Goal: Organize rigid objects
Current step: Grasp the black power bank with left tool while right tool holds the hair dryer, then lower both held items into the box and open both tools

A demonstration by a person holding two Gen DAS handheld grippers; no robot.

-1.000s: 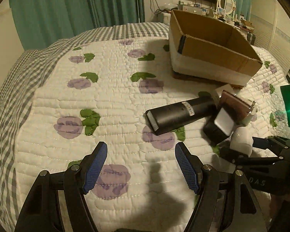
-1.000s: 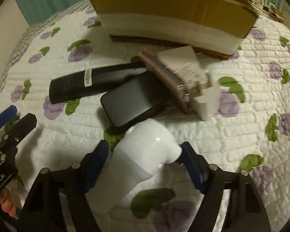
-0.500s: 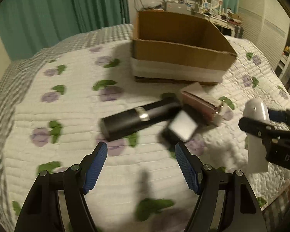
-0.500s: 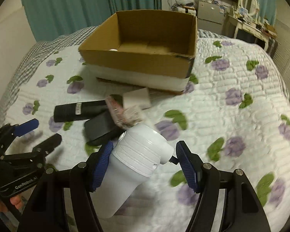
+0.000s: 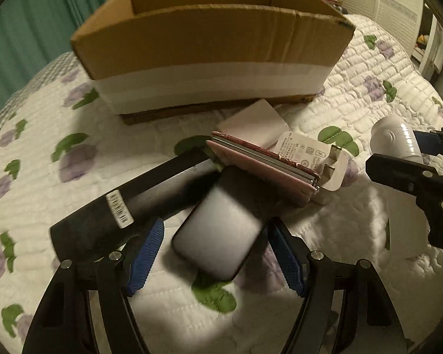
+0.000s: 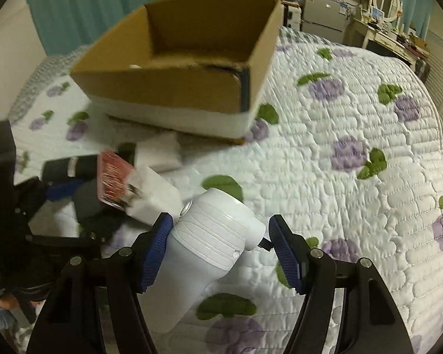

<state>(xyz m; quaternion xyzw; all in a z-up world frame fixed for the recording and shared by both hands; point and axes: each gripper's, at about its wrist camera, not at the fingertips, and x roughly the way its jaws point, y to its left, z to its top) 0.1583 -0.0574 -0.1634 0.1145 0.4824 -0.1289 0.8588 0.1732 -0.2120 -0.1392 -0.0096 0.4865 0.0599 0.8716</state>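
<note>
An open cardboard box (image 5: 209,47) stands on the quilted bed and shows in the right wrist view too (image 6: 189,67). In front of it lie a black tube (image 5: 127,206), a dark grey power bank (image 5: 218,233), a pink case (image 5: 262,165) and a white charger (image 5: 319,159). My left gripper (image 5: 215,253) is open, its fingers on either side of the power bank's near end. My right gripper (image 6: 218,244) is shut on a white handheld device (image 6: 209,253) and holds it above the bed; it shows at the right of the left wrist view (image 5: 398,153).
A white flat box (image 5: 251,124) lies against the cardboard box's base. Green curtains (image 6: 133,3) hang behind the bed. A dresser with a mirror (image 6: 384,6) stands at the far right. The quilt (image 6: 354,162) stretches right of the objects.
My left gripper has moved forward and down until its fingers flank the power bank. My right gripper has carried the white device up and toward the box.
</note>
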